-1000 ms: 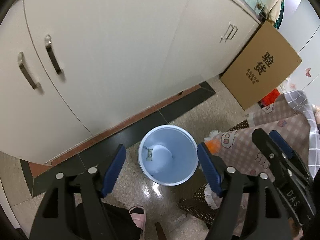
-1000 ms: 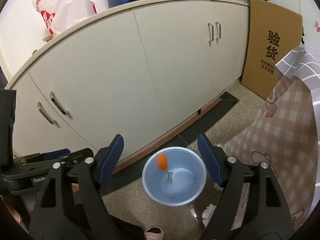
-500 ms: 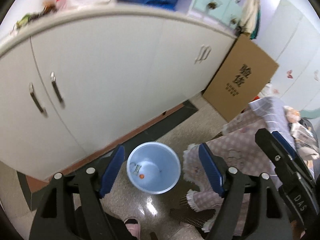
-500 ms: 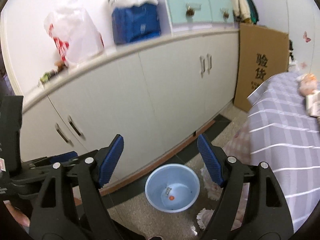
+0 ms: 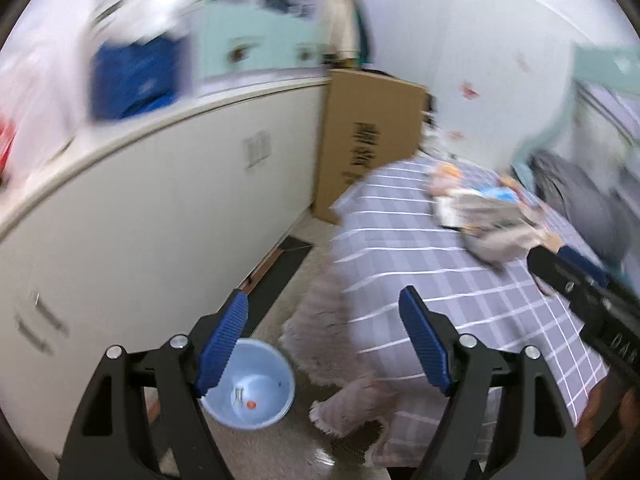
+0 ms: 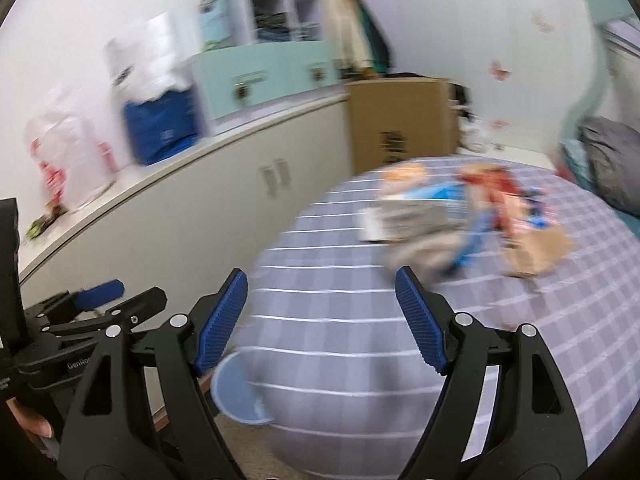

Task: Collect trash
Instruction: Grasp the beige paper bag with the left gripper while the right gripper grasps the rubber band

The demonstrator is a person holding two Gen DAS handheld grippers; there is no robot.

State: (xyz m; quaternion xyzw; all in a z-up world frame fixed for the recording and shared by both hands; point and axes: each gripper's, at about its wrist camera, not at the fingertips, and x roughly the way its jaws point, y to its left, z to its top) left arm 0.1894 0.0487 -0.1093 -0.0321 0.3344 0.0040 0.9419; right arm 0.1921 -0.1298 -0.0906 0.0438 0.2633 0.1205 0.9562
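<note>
Both the left tool (image 5: 323,344) and the right tool (image 6: 320,320) stand apart and empty, the blue bin (image 5: 256,394) below the left tool already holds small scraps, while a trash pile (image 6: 460,216) waits ahead on the bed (image 6: 340,320).

- Litter pile (image 6: 460,216) on the bed, centre right of the right wrist view: motion-blurred, single items indistinguishable.
- Blue bin (image 6: 236,396), lower left: partly hidden behind the bedspread (image 6: 340,360).
- Bin contents (image 5: 244,396) in the left wrist view: too small to identify.
- Cardboard box print (image 5: 360,152): smeared, unreadable.
</note>
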